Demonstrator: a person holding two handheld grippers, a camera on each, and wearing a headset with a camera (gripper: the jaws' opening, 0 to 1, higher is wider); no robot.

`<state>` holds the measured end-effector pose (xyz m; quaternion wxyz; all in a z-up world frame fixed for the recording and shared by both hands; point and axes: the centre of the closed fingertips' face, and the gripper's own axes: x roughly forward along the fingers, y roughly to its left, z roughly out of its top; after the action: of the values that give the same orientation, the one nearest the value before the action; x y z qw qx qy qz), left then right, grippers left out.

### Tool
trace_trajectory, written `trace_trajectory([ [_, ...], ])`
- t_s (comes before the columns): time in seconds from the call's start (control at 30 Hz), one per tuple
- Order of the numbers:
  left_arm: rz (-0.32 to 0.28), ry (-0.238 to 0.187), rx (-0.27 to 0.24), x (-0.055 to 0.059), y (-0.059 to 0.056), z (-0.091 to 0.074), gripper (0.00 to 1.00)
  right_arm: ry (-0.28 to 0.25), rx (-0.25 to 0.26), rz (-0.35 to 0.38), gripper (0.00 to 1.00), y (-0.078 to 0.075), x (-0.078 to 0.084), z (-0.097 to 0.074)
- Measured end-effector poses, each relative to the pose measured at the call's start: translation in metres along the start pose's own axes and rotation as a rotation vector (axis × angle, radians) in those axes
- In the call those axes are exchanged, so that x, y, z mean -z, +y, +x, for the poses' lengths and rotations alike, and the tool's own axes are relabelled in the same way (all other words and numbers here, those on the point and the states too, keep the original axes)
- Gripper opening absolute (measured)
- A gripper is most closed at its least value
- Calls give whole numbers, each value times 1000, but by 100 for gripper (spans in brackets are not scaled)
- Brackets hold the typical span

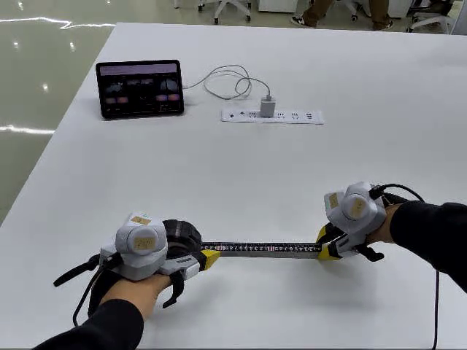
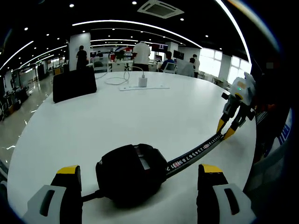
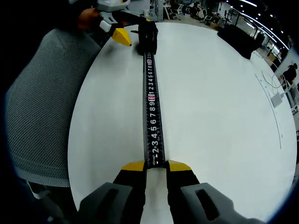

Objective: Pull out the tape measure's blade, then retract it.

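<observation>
The tape measure's blade (image 3: 150,107) carries the only print that can be read: black numerals on a scale running away from the right tool (image 3: 155,165). Just beyond the tool they read 2, 3, 4, 5, 6, 7, 8, 9, followed by a red-boxed mark. After that the digits start again at 1, 2, 3, 4, 5 and shrink with distance. Far beyond the tool, the tablet (image 1: 139,88) screen and the power strip (image 1: 271,116) markings are too small to read.

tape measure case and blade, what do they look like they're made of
The case looks like black plastic, maybe rubber-coated: it is matte and rounded, with a soft sheen on top. The blade is a thin flat strip, dark with white printed numerals, and it lies straight. It is likely painted steel, though the look alone cannot settle that.
</observation>
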<state>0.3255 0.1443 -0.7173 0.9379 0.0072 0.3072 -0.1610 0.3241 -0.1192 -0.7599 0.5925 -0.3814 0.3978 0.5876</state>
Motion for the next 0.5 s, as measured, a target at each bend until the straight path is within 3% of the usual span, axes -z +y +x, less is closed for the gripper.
trace_trajectory([
  [0.13,-23,-4,16,-1,-3,1,100,13,5,0,12,1,0,0],
  [0.37,-56,-1,-24,2,8,4,99,57,10,-29,11,2,-1,0],
  [0.5,-102,-8,-49,2,15,5,95,86,7,25,11,0,-2,1],
])
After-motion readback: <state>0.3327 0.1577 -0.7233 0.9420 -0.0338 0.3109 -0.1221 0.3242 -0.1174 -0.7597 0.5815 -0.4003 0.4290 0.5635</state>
